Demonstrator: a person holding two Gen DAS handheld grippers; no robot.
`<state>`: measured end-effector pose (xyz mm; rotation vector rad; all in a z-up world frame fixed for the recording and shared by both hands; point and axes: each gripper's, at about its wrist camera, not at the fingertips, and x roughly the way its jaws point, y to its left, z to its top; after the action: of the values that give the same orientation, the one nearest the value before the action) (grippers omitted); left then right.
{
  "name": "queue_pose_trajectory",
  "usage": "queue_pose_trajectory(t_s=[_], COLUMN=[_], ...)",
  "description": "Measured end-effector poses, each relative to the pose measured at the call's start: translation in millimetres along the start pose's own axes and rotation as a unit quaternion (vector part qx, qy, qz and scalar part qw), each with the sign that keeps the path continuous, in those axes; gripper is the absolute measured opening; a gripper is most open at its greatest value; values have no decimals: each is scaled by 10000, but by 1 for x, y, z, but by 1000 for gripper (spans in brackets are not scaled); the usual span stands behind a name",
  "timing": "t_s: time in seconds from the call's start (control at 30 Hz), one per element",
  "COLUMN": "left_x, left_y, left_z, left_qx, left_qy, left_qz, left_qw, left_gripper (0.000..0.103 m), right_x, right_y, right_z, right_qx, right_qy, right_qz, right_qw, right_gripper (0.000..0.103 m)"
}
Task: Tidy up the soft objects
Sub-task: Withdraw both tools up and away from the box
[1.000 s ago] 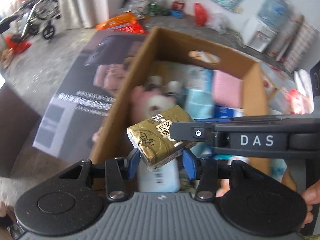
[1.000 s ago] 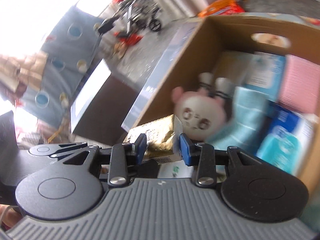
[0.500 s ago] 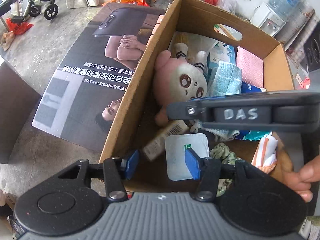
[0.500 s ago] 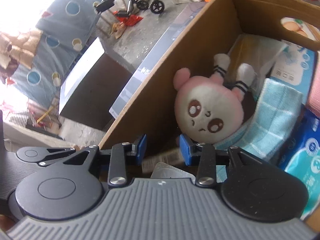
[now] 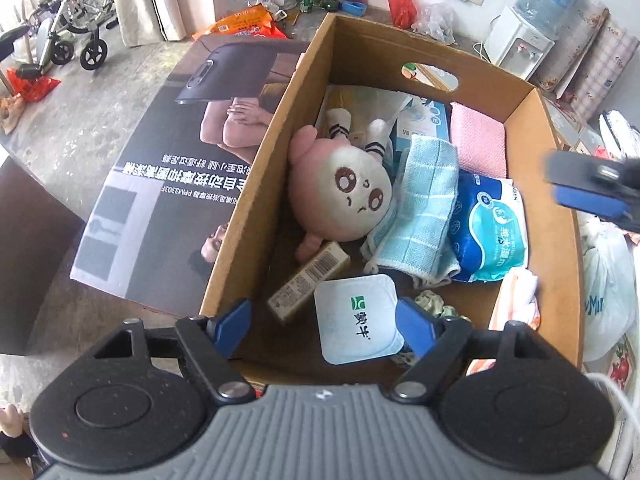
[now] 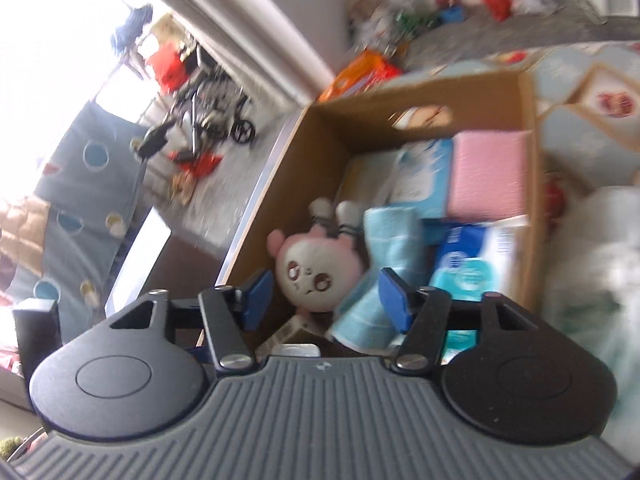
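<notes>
The gold tissue pack (image 5: 308, 282) lies in the cardboard box (image 5: 256, 184) beside the plush toy (image 5: 344, 190), so this drop looks done. Both the left gripper (image 5: 322, 326) and the right gripper (image 6: 326, 294) have empty fingers, which are opening. Next, each needs another loose soft thing outside the box.

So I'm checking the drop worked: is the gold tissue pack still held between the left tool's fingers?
No, the gold tissue pack lies on the box floor by the plush toy, clear of the opening left tool.
</notes>
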<state>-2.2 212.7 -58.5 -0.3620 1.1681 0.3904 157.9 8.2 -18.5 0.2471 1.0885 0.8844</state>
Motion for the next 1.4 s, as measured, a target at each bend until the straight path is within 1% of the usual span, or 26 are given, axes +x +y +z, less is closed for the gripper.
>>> queue_pose_trajectory(t_s=[0.1, 0.13, 0.17, 0.2, 0.23, 0.3, 0.33, 0.4, 0.5, 0.57, 0.63, 0.77, 0.87, 1.0, 1.1, 1.2, 1.33, 1.4], left_x=[-10, -15, -22, -28, -35, -48, -55, -65, -73, -74, -74, -77, -80, -83, -85, -83, -75, -70], left_y=[-5, -7, -9, -11, -13, -17, -18, -21, -24, -28, -34, -49, -60, -70, -73, -76, -81, -85], left_z=[1, 1, 0, 0, 1, 1, 0, -1, -5, -10, -14, -27, -35, -39, -41, -45, -49, -51], left_qx=[-76, -105, -112, -99, -90, -59, -53, -67, -127, -152, -127, 41, 218, 361, 335, 351, 426, 429], left_qy=[-181, -295, -425, -552, -675, -887, -995, -1176, -1304, -1290, -1232, -1231, -1277, -1159, -1061, -992, -623, -423], left_qz=[185, 238, 292, 340, 391, 448, 433, 309, 112, 123, 238, 485, 582, 524, 354, 350, 263, 207], left_qw=[9996, 9992, 9986, 9979, 9969, 9950, 9941, 9926, 9913, 9914, 9920, 9912, 9899, 9912, 9932, 9938, 9968, 9980], left_gripper=[82, 85, 86, 89, 92, 96, 99, 103, 103, 103, 103, 103, 103, 103, 103, 103, 103, 103], right_x=[-28, -38, -48, -60, -70, -87, -93, -105, -110, -109, -109, -113, -114, -111, -110, -108, -103, -97], right_y=[-7, -9, -9, -8, -6, -3, 0, 4, 8, 7, 9, 17, 22, 23, 23, 22, 19, 18], right_z=[-12, -17, -22, -27, -33, -46, -52, -67, -87, -98, -105, -109, -108, -109, -108, -106, -103, -104], right_qx=[-23, -32, -74, -147, -226, -352, -418, -527, -629, -628, -669, -844, -900, -866, -737, -716, -586, -549], right_qy=[-213, -248, -273, -300, -326, -321, -286, -212, 31, 190, 269, 124, 25, 41, 33, 33, 127, 242], right_qz=[-133, -211, -310, -454, -619, -872, -963, -1085, -1170, -1227, -1332, -1534, -1570, -1579, -1562, -1689, -1665, -1733], right_qw=[9997, 9995, 9991, 9984, 9973, 9951, 9941, 9925, 9911, 9903, 9885, 9845, 9835, 9836, 9850, 9830, 9842, 9830], right_gripper=[74, 75, 78, 82, 84, 92, 94, 101, 102, 102, 102, 102, 102, 102, 102, 102, 102, 102])
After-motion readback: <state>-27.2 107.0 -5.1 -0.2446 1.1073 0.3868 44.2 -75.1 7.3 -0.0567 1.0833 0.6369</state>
